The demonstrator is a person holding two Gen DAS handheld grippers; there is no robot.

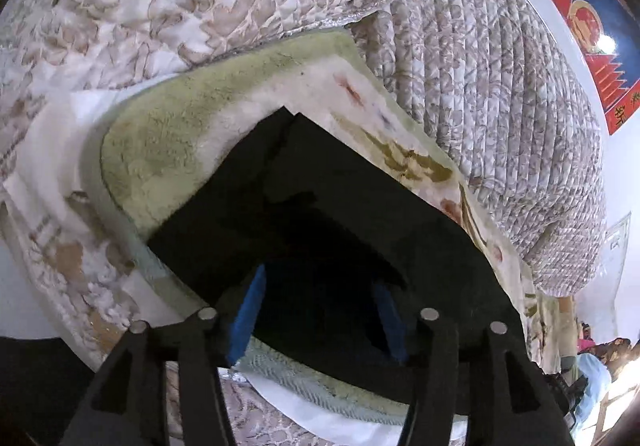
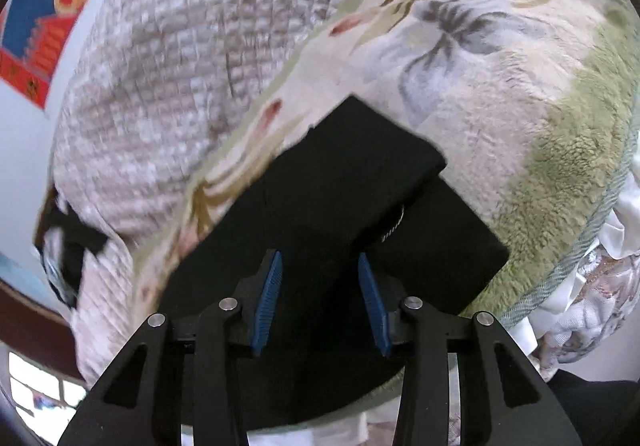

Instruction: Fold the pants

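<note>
The black pants [image 1: 340, 206] lie folded on a plush green and cream floral blanket [image 1: 168, 134]. In the left wrist view my left gripper [image 1: 320, 310] hangs just over the near part of the pants, its blue pads [image 1: 250, 310] apart and nothing between them. In the right wrist view the pants [image 2: 360, 174] show as stacked folded layers with a bit of metal zipper [image 2: 394, 226] at the fold. My right gripper [image 2: 320, 302] is open just above the cloth, blue pads [image 2: 267, 306] spread wide.
A quilted beige bedspread [image 1: 500, 94] bunches up behind the blanket and also shows in the right wrist view [image 2: 160, 66]. A red and blue wall poster [image 1: 568, 6] hangs beyond it. White lace bedding [image 2: 592, 294] lies at the blanket's edge.
</note>
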